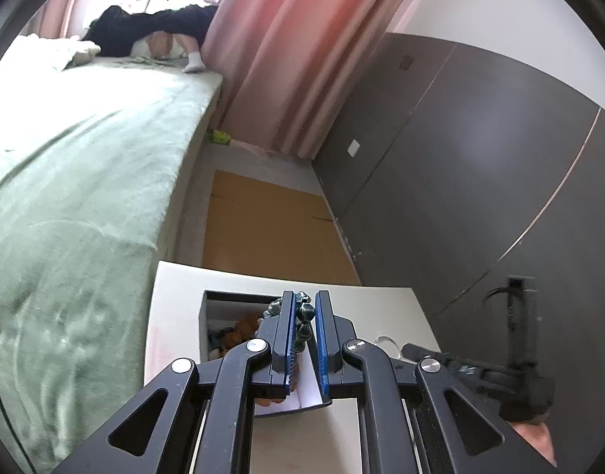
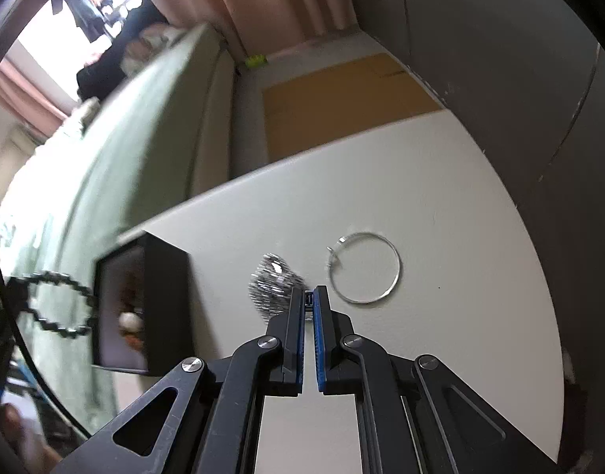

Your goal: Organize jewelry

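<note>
A dark faceted-bead bracelet [image 1: 304,318] is pinched between the blue pads of the left gripper [image 1: 305,301], hanging above the open black jewelry box [image 1: 223,324] on the white tabletop [image 1: 176,316]. The right gripper [image 2: 310,290] has its jaws pressed together on the edge of a sparkling silver chain cluster [image 2: 271,282], which hangs blurred just above the table; beside it lies a thin silver hoop bangle [image 2: 364,267].

dark beaded bracelet [image 1: 304,318] – held raised beside open black box [image 2: 160,296] | silver hoop [image 2: 365,268] – flat on worktop | sparkly silver piece [image 2: 272,282] – blurred
</note>
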Available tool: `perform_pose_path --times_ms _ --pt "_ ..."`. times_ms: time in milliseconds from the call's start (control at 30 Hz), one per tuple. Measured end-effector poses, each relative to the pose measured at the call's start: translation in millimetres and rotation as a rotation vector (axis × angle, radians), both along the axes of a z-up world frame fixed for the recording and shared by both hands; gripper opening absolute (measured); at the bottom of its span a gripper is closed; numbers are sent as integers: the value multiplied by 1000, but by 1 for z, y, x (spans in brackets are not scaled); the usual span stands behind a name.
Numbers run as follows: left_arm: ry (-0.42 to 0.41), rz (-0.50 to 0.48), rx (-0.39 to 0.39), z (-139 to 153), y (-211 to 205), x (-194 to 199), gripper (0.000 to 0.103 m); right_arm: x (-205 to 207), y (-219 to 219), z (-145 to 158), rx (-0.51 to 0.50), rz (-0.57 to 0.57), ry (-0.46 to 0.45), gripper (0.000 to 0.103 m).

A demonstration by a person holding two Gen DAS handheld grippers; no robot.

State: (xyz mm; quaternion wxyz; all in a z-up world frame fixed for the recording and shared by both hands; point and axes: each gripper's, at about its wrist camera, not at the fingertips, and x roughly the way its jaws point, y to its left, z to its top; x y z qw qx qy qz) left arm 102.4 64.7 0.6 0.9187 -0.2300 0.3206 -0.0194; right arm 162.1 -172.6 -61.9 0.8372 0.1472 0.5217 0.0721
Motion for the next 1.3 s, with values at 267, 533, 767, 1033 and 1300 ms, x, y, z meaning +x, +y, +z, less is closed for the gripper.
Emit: perform_pose_path --times_ms 267,533,767,1033,1300 --pt "26 18 5 -6 2 4 9 -13 2 24 228 92 -84 6" --pt "147 44 -43 -27 19 17 15 -8 28 20 330 156 -74 6" --pt "76 112 -67 -16 42 -1 60 -6 59 16 406 218 -65 6" --pt "70 127 -86 -15 52 -8 60 -3 91 11 378 259 -49 6" --pt "71 113 -81 -15 47 -4 60 -2 74 7 364 228 -37 39"
